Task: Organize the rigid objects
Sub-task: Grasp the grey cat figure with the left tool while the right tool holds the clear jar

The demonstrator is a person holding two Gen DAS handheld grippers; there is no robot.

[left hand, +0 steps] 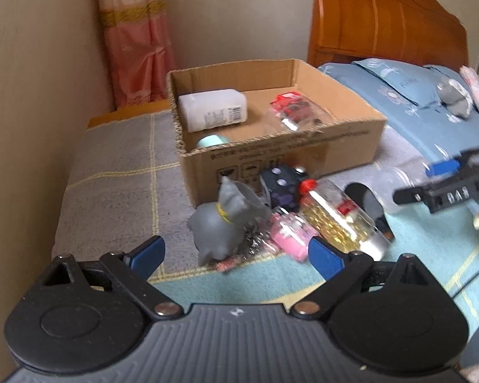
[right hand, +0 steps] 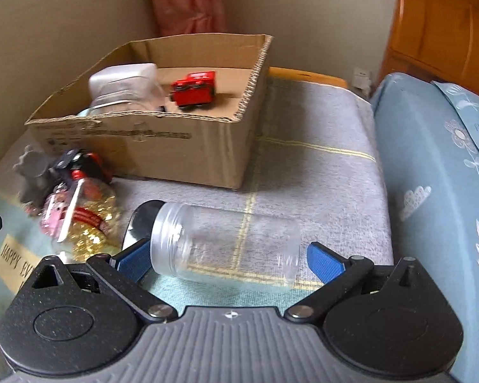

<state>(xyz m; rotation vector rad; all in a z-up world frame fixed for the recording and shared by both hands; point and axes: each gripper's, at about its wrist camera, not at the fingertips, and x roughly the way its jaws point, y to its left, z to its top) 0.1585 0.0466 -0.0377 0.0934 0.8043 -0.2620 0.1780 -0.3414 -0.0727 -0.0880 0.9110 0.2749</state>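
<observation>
Between open right gripper (right hand: pixel 228 257) pads, clear plastic jar (right hand: pixel 226 244), lying sideways

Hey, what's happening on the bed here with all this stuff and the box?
A person is sorting small items into a cardboard box with two handheld grippers. The box already holds a white bottle and a red toy vehicle. The right gripper is open around a clear jar lying on its side, not clamped yet. The left gripper is open and empty, near a pile with a grey toy figure and a jar of gold beads.
</observation>
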